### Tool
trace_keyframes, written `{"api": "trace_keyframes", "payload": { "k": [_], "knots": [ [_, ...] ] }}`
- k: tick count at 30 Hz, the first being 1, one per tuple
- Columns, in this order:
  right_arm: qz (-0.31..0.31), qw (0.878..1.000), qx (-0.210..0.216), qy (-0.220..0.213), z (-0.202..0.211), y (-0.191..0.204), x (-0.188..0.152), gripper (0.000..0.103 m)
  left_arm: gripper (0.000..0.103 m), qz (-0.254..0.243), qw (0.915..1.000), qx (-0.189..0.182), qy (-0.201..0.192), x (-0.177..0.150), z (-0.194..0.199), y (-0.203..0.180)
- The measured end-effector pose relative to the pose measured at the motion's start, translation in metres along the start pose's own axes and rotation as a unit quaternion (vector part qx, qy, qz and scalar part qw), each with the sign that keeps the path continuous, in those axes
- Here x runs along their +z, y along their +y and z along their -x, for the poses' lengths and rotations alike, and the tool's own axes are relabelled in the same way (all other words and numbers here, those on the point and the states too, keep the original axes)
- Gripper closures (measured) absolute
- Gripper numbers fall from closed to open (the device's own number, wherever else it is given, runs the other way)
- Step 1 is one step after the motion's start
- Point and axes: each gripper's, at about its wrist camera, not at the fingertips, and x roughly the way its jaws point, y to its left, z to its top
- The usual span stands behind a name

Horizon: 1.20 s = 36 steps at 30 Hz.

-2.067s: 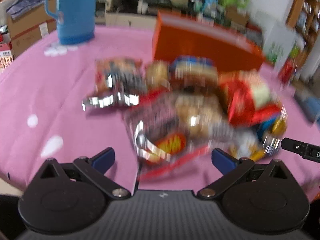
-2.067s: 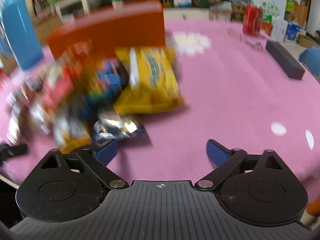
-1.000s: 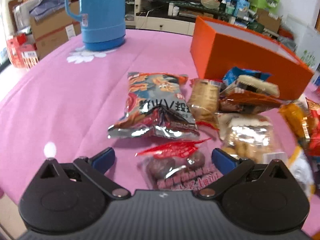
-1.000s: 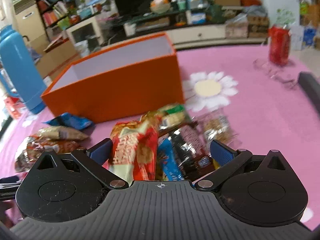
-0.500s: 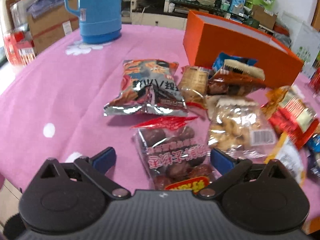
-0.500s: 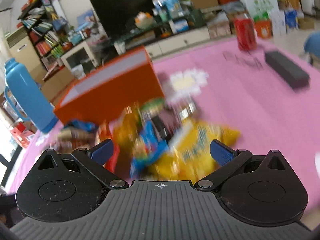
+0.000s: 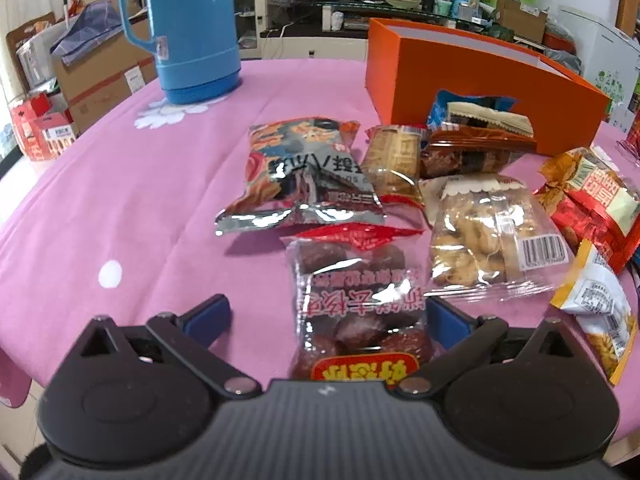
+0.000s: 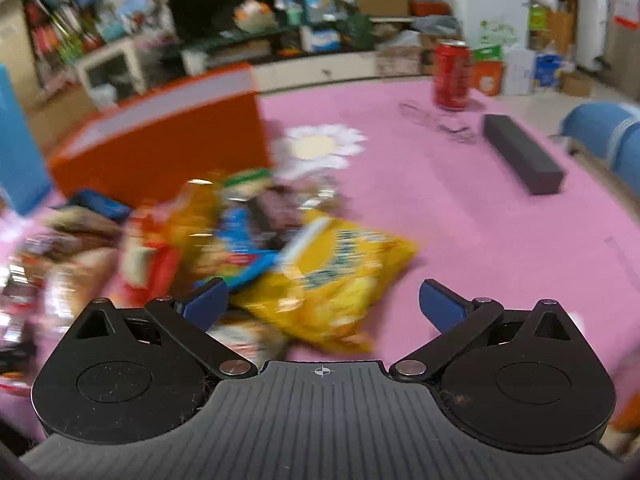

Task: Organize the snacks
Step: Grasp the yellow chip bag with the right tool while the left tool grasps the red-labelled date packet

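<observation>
The left claw (image 7: 326, 314) hangs low over the pink tabletop (image 7: 120, 208), jaws spread wide, a date packet (image 7: 352, 304) between them, in front of the orange box (image 7: 480, 80). The right claw (image 8: 324, 300) is likewise wide open above a yellow chip bag (image 8: 340, 276), right of the box. Its view is motion-blurred, so the snacks left of the bag smear together. Compared with half a second ago, the left claw sits nearer the date packet.

Even, soft daylight fills both views, and glare glints off the crinkled silver foil snack bag (image 7: 296, 184), which casts a short shadow forward. The left wrist view is sharp, while motion smears the right wrist view, worst across the bright yellow crisp packet (image 8: 336, 276). Fisheye bending curves the pink flowered tablecloth (image 7: 100, 200) at every edge.
</observation>
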Motion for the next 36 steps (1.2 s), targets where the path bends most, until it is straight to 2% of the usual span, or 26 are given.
{"api": "trace_keyframes", "payload": {
  "k": [2,4,8,11,13,14,16,18,22,23,28,32,36],
  "knots": [
    [-0.025,1.0,-0.014,0.004,-0.008,-0.014,0.007,0.011,0.001,-0.002,1.0,0.0,-0.003,0.0,-0.001,-0.001],
    [-0.058,0.998,-0.005,0.011,-0.019,-0.025,0.016,0.011,0.001,-0.002,1.0,-0.001,-0.004,0.0,-0.001,-0.002],
    [-0.031,0.999,-0.002,0.028,-0.043,-0.022,0.025,0.01,0.001,-0.007,1.0,-0.006,-0.001,0.001,0.0,-0.002],
    [-0.039,0.998,-0.019,0.042,-0.05,-0.035,0.018,0.011,0.001,-0.005,0.9999,-0.01,0.006,0.0,0.003,0.001],
    [-0.056,0.996,-0.046,0.046,-0.048,-0.048,0.012,0.012,0.001,0.007,0.9998,-0.017,0.01,-0.002,0.007,0.004],
    [-0.068,0.996,-0.047,0.043,-0.045,-0.054,0.012,0.012,0.001,0.017,0.9996,-0.021,0.013,-0.002,0.01,0.006],
    [-0.083,0.996,-0.016,0.027,-0.036,-0.06,0.01,0.011,0.001,0.031,0.9987,-0.039,0.014,-0.003,0.014,0.009],
    [-0.069,0.997,-0.01,0.021,-0.032,-0.055,0.008,0.01,0.001,0.03,0.9986,-0.041,0.015,0.0,0.012,0.006],
    [-0.058,0.997,-0.001,0.045,-0.043,-0.046,0.005,0.011,0.005,0.004,0.9999,-0.007,0.007,0.003,0.002,-0.002],
    [-0.049,0.998,-0.001,0.044,-0.045,-0.043,0.006,0.011,0.002,-0.005,1.0,0.002,0.005,0.002,0.0,-0.003],
    [0.016,0.997,-0.031,0.067,-0.058,-0.027,-0.001,0.009,0.001,-0.011,0.9999,-0.001,-0.001,0.001,-0.002,0.0],
    [0.005,0.998,-0.04,0.053,-0.057,-0.034,-0.001,0.009,0.001,-0.012,0.9999,-0.008,0.003,0.001,-0.002,0.004],
    [0.008,0.997,-0.038,0.06,-0.059,-0.038,0.003,0.01,0.003,-0.016,0.9998,-0.01,0.001,0.0,0.0,0.002]
  ]
}}
